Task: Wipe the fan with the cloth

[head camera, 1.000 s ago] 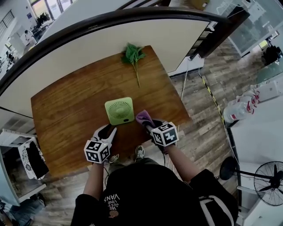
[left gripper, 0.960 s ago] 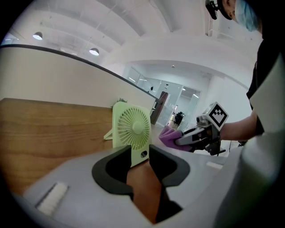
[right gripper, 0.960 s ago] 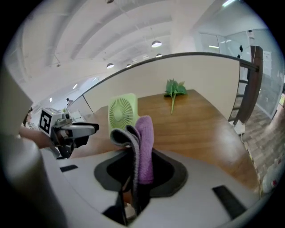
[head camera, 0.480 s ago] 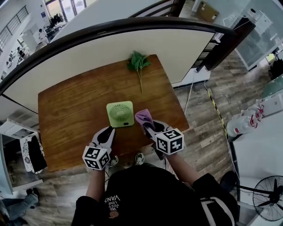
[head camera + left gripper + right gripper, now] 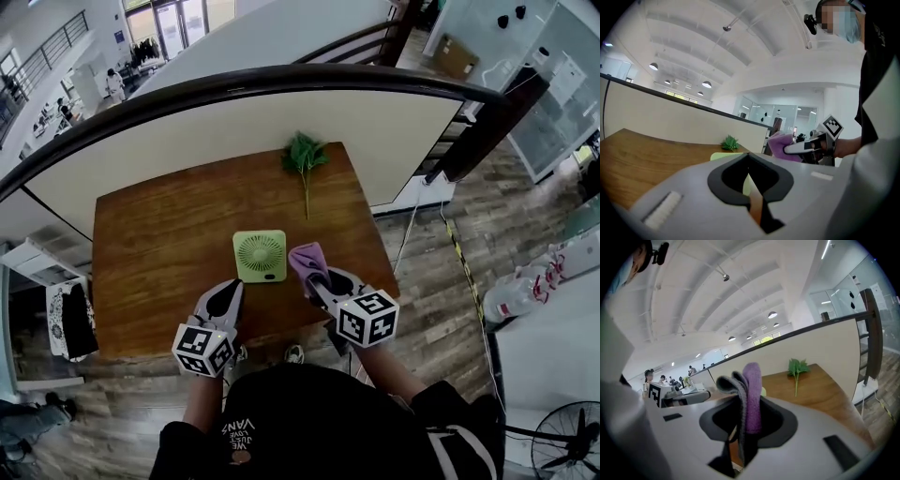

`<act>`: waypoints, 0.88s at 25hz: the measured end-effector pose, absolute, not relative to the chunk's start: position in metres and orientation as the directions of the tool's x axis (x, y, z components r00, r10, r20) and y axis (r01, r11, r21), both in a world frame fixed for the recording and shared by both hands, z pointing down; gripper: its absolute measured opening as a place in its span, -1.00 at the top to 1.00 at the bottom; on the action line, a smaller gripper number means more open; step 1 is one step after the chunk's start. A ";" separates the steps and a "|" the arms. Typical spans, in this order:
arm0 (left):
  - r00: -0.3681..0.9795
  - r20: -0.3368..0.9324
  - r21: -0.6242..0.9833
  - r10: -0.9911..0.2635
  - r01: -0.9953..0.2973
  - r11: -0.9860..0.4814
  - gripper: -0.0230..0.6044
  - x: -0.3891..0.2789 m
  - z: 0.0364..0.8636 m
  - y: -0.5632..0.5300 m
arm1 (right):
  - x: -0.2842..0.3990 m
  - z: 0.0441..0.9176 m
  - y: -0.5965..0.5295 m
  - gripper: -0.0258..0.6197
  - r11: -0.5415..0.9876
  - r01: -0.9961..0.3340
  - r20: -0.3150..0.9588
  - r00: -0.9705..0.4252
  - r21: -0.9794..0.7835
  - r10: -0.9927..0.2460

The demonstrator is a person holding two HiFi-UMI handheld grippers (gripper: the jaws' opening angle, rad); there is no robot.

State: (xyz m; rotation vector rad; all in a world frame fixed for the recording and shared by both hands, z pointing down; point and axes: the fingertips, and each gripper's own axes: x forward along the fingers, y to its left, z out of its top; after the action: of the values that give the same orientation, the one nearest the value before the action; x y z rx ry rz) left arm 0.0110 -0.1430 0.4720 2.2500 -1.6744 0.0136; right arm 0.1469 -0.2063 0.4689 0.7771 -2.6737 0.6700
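Note:
A small green square fan point(image 5: 260, 256) lies flat near the middle of the wooden table point(image 5: 155, 244). My right gripper point(image 5: 317, 278) hovers just right of it, shut on a folded purple cloth point(image 5: 307, 259) that sticks up out of the jaws point(image 5: 751, 390). My left gripper point(image 5: 225, 298) hangs over the table's front edge, below and left of the fan. Its jaws have just been closing and now meet with nothing between them point(image 5: 750, 171). In the left gripper view only a green sliver of the fan point(image 5: 723, 156) shows.
A green leafy sprig point(image 5: 305, 159) lies at the far right of the table. A curved pale partition with a dark rail point(image 5: 281, 84) stands behind it. The person's feet point(image 5: 294, 353) are on wooden floor below the front edge.
Both grippers have risen off the table, nearer the head camera. The left jaws have gone from apart to closed. The cloth stays in the right gripper.

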 end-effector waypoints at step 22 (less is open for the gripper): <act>0.294 0.222 0.223 -0.930 -0.943 -0.246 0.89 0.013 0.459 -0.131 | 0.137 0.435 -0.203 0.61 0.804 -0.526 0.333 -0.837 -0.278 -0.433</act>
State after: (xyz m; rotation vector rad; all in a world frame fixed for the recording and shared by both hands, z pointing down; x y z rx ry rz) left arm 0.0129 -0.1306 0.4589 2.2571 -1.6981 0.0626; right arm 0.1370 -0.2027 0.4352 0.7413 -2.7377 0.5296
